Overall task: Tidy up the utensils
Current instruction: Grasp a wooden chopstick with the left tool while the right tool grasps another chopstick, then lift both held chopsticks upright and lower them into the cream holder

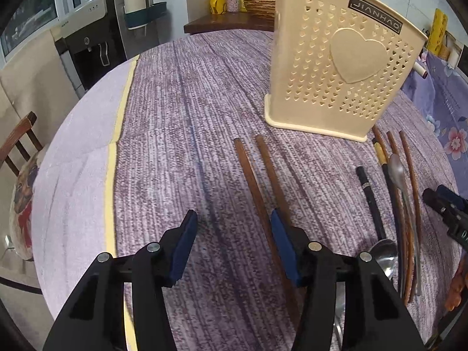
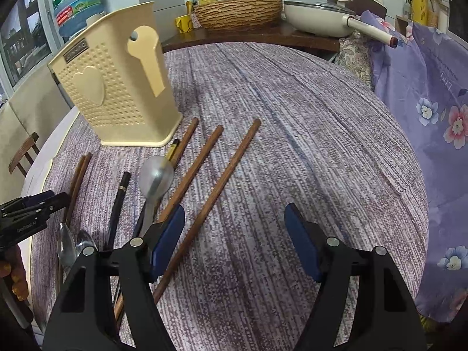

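Note:
A cream perforated utensil holder (image 1: pixel 336 67) (image 2: pixel 117 87) stands upright on the purple tablecloth. Two brown chopsticks (image 1: pixel 254 181) lie in front of it. My left gripper (image 1: pixel 233 215) hovers open over them, with the nearer stick just inside its right finger and bare cloth between the pads. Further right lie a black chopstick (image 1: pixel 368 199) (image 2: pixel 120 199), metal spoons (image 1: pixel 396 166) (image 2: pixel 155 175) and more brown sticks. My right gripper (image 2: pixel 234 207) is open above a long brown chopstick (image 2: pixel 222 187), which runs close to its left finger.
The table's edge curves along the left, with a wooden chair (image 1: pixel 17 140) and a water dispenser (image 1: pixel 87 35) beyond it. Behind the table a counter holds a woven basket (image 2: pixel 237 11) and a white pan (image 2: pixel 321 20). A floral cloth (image 2: pixel 424 117) hangs on the right.

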